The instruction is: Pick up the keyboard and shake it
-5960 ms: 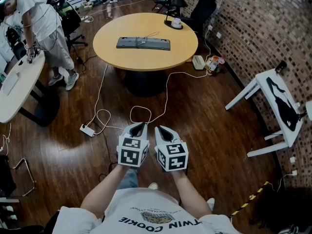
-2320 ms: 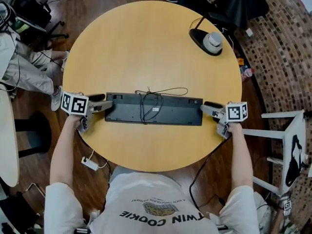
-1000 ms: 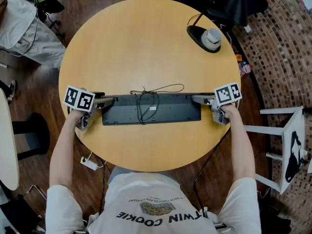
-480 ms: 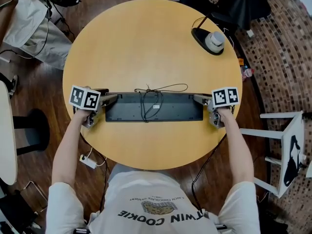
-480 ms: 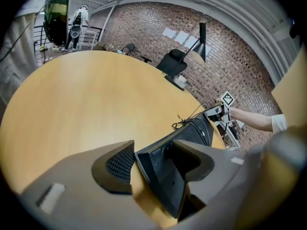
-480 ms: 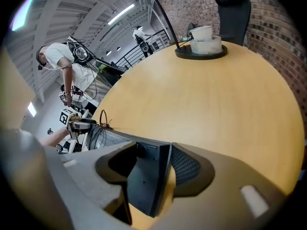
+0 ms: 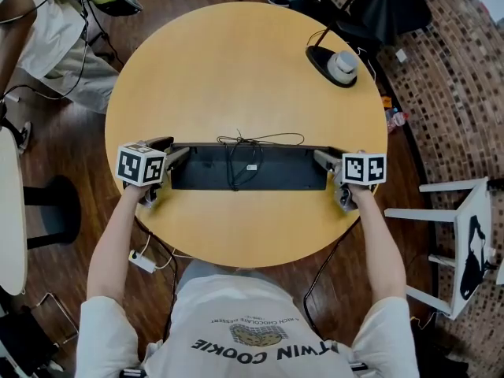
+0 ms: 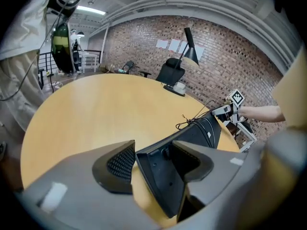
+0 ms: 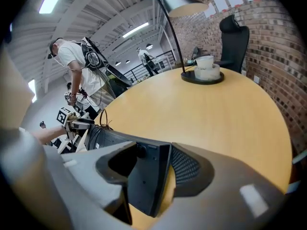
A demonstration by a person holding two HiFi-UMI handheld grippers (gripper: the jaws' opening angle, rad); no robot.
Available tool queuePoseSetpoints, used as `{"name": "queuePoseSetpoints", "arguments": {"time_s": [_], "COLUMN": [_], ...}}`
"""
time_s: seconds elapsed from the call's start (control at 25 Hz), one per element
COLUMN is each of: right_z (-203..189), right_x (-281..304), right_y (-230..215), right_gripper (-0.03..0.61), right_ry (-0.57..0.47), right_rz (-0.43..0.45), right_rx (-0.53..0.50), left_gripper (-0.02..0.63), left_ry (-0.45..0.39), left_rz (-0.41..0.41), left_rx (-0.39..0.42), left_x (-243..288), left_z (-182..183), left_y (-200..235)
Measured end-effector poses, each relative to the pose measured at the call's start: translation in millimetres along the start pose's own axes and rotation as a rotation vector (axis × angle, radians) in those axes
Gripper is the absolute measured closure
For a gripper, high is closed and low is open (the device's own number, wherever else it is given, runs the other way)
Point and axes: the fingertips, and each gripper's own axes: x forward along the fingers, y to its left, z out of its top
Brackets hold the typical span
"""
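A black keyboard (image 7: 268, 172) lies crosswise over the round wooden table (image 7: 236, 69), underside towards me, with its cable (image 7: 236, 144) bunched on top. It is tilted up on its long edge. My left gripper (image 7: 175, 153) has the keyboard's left end (image 8: 192, 133) between its jaws, which are closing on it, and the pads touch both faces. My right gripper (image 7: 324, 161) is shut on the right end (image 9: 144, 176), one pad on each face. Left gripper (image 8: 153, 164) and right gripper (image 9: 148, 169) face each other along the keyboard.
A black lamp base carrying a white object (image 7: 339, 65) stands at the table's far right. A person (image 7: 47, 22) stands off the table's far left. Black chairs (image 7: 378, 6) sit beyond the table, a white stand (image 7: 465, 227) to the right, and a power strip (image 7: 146, 262) lies on the floor.
The keyboard has tipped from lying flat to standing tilted on its long edge. Both grippers shifted slightly away from me with it.
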Motion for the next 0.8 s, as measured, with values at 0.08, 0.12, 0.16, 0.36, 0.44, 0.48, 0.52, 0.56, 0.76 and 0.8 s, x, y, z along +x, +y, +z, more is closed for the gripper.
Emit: {"name": "queuePoseSetpoints", "arguments": {"time_s": [0.08, 0.12, 0.16, 0.36, 0.44, 0.48, 0.52, 0.56, 0.76, 0.8], "right_z": [2.5, 4.0, 5.1, 0.3, -3.4, -5.2, -7.2, -9.8, -24.0, -26.5], "right_x": [-8.7, -13.0, -17.5, -43.1, -52.5, -56.9, -61.1, -65.2, -83.6, -85.9], "right_y": [3.8, 6.2, 9.0, 28.6, 35.1, 37.6, 39.8, 41.8, 51.8, 53.2], "right_gripper": [0.354, 0.354, 0.354, 0.354, 0.354, 0.356, 0.356, 0.357, 0.357, 0.357], "right_ry": [-0.039, -0.059, -0.078, -0.165, -0.187, -0.194, -0.2, -0.204, -0.224, -0.226], "right_rz": [-0.015, -0.022, -0.028, -0.055, -0.067, -0.074, -0.08, -0.086, -0.118, -0.125], "right_rx": [-0.037, -0.056, -0.076, -0.187, -0.224, -0.24, -0.255, -0.267, -0.324, -0.335], "left_gripper": [0.373, 0.373, 0.373, 0.373, 0.374, 0.374, 0.376, 0.376, 0.376, 0.376], "left_ry": [-0.027, -0.04, -0.053, -0.109, -0.118, -0.118, -0.117, -0.115, -0.099, -0.097], "left_rz": [0.021, 0.031, 0.041, 0.085, 0.106, 0.116, 0.126, 0.136, 0.179, 0.186], "left_rx": [0.034, 0.051, 0.068, 0.151, 0.196, 0.218, 0.24, 0.259, 0.329, 0.343], "left_x": [-7.4, -11.5, -16.0, -43.9, -53.6, -57.6, -61.1, -64.2, -78.7, -80.8], "left_z": [4.2, 6.3, 7.7, 2.9, 0.6, -0.1, -0.7, -1.6, -9.8, -11.1], "left_y": [-5.4, -8.0, -10.6, -28.3, -35.2, -38.3, -41.3, -44.4, -59.7, -62.0]}}
